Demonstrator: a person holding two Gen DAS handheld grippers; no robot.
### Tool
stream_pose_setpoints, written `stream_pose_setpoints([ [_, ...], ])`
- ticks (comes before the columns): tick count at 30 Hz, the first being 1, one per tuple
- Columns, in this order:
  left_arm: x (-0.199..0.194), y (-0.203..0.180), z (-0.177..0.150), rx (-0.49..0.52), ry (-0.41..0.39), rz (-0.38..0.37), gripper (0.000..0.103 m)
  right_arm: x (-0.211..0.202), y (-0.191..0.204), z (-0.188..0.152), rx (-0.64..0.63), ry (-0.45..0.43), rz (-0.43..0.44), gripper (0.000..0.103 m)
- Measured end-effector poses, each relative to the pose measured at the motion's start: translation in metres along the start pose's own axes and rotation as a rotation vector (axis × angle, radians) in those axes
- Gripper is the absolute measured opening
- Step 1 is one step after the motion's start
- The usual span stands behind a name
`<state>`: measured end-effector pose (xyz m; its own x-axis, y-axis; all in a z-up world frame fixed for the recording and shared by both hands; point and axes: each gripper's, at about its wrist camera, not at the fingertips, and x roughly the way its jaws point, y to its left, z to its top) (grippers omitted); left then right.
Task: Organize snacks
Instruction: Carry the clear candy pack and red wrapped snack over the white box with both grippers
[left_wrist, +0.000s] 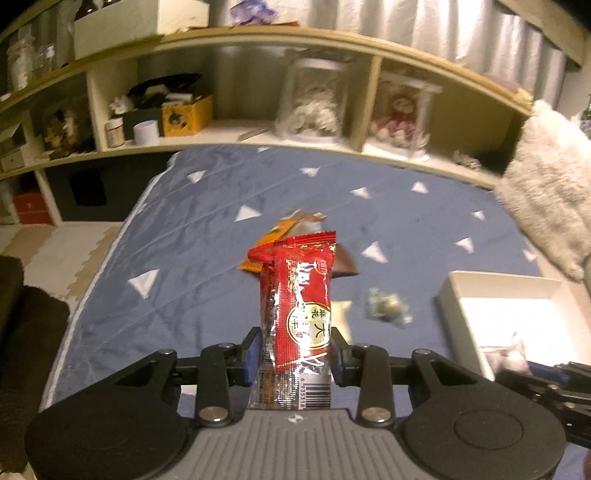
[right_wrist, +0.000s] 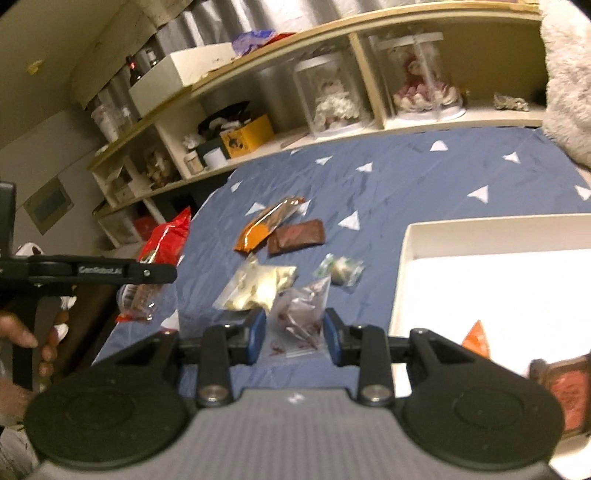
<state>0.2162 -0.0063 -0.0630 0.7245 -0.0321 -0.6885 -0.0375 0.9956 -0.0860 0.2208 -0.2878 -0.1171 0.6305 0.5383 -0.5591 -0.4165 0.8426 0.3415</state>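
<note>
the shallow white cardboard box (right_wrist: 406, 266) sits on the blue bedspread with white triangles (right_wrist: 424, 184); its floor is overexposed, but an orange triangular wrapper (right_wrist: 477, 339) and a dark red-brown packet (right_wrist: 565, 391) lie at its near edge

the left gripper (left_wrist: 295, 354) is clamped on a tall red foil snack packet (left_wrist: 299, 295), held upright above the bedspread; the packet carries chinese characters in a round yellow-green badge and a barcode with digits starting 6 9353 at its lower end. in the right wrist view that same gripper's side arm reads "genrobot.ai", though blurred

the right gripper (right_wrist: 294, 338) hangs with its blue-padded jaws narrowly apart on either side of a clear plastic bag with red-brown contents (right_wrist: 301, 317); i cannot tell whether the pads press it

still loose on the bedspread: an orange and brown foil sachet (right_wrist: 267, 225), a dark brown rectangular bar (right_wrist: 297, 236) just beside it, a pale gold crinkled pouch (right_wrist: 258, 286), and a small green-and-white wrapped sweet (right_wrist: 341, 271) near the box

behind runs a cream wooden shelf unit (right_wrist: 373, 103) with two clear domes over dolls, a yellow box and jars; a fluffy white cushion (left_wrist: 546, 192) rests at the right
</note>
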Motion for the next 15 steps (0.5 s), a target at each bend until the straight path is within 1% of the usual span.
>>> stream_pose_setpoints([
  [6,-0.009,-0.038,0.007,0.021,-0.020,-0.064,0.039,-0.018,-0.017,0.007,0.036,-0.047,-0.016,0.039],
  [11,-0.007,-0.069,0.010,0.028,-0.016,-0.110,0.039,-0.030,-0.032,0.010,0.060,-0.078,-0.033,0.039],
  [15,-0.001,-0.094,0.012,0.031,-0.007,-0.143,0.039,-0.038,-0.049,0.015,0.088,-0.103,-0.063,0.040],
])
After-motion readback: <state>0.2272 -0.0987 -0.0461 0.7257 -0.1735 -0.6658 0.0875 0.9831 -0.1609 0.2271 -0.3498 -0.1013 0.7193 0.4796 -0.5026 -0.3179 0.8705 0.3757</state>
